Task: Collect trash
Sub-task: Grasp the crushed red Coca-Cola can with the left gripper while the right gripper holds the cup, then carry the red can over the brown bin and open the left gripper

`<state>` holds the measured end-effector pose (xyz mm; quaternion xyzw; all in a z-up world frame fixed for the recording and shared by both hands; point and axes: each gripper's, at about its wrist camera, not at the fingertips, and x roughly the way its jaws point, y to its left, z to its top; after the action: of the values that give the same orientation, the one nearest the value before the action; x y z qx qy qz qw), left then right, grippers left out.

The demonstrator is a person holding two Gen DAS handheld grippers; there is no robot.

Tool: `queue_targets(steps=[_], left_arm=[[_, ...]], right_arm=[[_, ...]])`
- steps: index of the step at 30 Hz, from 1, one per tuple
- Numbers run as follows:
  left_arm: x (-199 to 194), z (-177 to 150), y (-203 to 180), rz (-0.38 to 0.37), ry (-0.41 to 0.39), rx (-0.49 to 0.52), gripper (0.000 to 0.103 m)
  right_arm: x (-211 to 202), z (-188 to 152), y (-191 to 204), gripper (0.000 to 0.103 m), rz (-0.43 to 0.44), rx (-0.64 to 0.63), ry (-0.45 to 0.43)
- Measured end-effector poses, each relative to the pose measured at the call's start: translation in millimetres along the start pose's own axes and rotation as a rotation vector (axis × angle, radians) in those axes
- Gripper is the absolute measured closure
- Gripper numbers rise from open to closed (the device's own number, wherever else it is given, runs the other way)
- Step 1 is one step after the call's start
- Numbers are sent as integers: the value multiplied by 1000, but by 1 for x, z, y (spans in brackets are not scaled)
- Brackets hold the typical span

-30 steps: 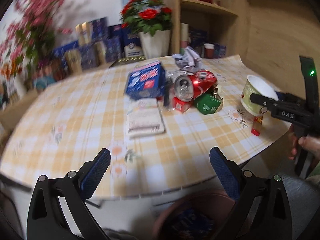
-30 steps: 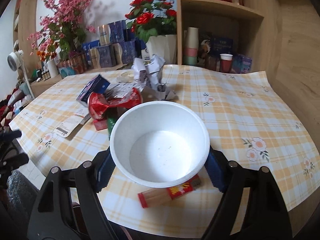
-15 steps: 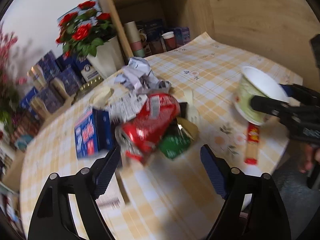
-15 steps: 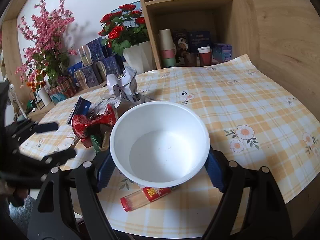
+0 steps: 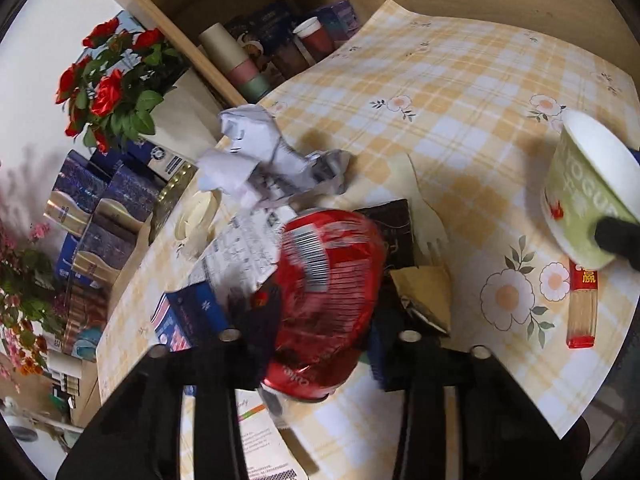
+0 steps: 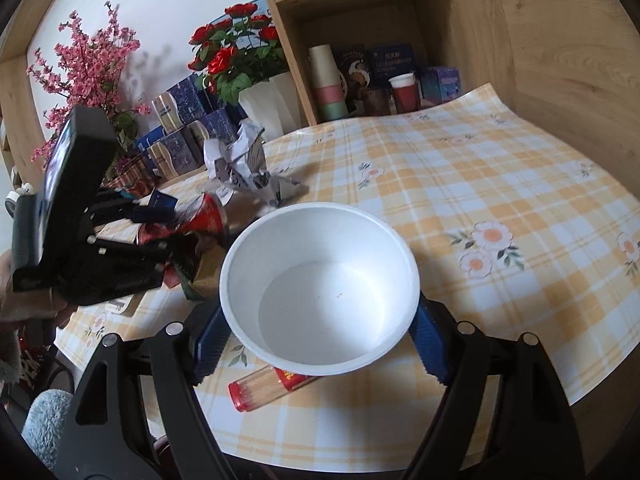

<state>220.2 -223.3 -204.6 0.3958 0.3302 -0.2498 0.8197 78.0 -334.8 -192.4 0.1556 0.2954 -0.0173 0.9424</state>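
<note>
A crushed red can point(image 5: 328, 280) lies on the trash pile on the yellow checked tablecloth point(image 5: 460, 100). My left gripper point(image 5: 320, 336) straddles it, its jaws closing with both pads against the can's sides; the right wrist view shows the can point(image 6: 204, 216) at far left. My right gripper point(image 6: 320, 332) is shut on a white-lined green yogurt cup point(image 6: 320, 280), held tilted over the table's near edge, also at the right point(image 5: 580, 200). Crumpled paper point(image 5: 260, 152), a blue box point(image 5: 188, 316), a gold wrapper point(image 5: 424, 292) and a printed leaflet point(image 5: 240, 248) surround the can.
A red-capped toothpick tube point(image 6: 272, 388) lies under the cup by the table edge. A wooden fork point(image 5: 428, 216) rests beside the pile. Red roses in a white vase point(image 6: 272, 96), blue boxes point(image 6: 180, 148) and a shelf with stacked cups point(image 6: 328, 84) line the far side.
My left gripper swept in over the table, rolled, and dropped onto the pile; its wide jaws closed around the red can. The right gripper with the cup shifted only slightly.
</note>
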Motion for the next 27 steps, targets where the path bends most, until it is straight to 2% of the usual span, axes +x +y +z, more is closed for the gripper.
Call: queue_targets(steps=[1, 3, 6, 8, 10, 13, 17, 21, 23, 27], left_arm=[[0, 1, 1, -3, -1, 4, 82], [-3, 3, 7, -9, -18, -10, 86], [-10, 5, 35, -72, -41, -140, 89], [-14, 0, 61, -124, -49, -272, 91], [-12, -6, 86, -173, -37, -388, 91], [-10, -15, 109, -230, -8, -488, 92], [-5, -22, 123, -271, 30, -546, 92], [-4, -24, 121, -243, 42, -526, 93], [-9, -26, 121, -228, 24, -534, 95], [-32, -33, 131, -242, -35, -617, 95]], right_arm=[[0, 0, 1, 25, 4, -6, -1], [0, -1, 3, 25, 11, -16, -5], [0, 0, 1, 25, 11, -16, -7], [1, 0, -1, 25, 13, -5, -6], [2, 0, -3, 25, 13, 4, -2], [4, -1, -5, 25, 16, 12, 4], [4, -1, -5, 25, 17, 8, 5], [5, -1, -2, 25, 17, -6, 1], [4, 0, 0, 25, 17, -16, -8], [1, -1, 7, 25, 11, -47, -25]])
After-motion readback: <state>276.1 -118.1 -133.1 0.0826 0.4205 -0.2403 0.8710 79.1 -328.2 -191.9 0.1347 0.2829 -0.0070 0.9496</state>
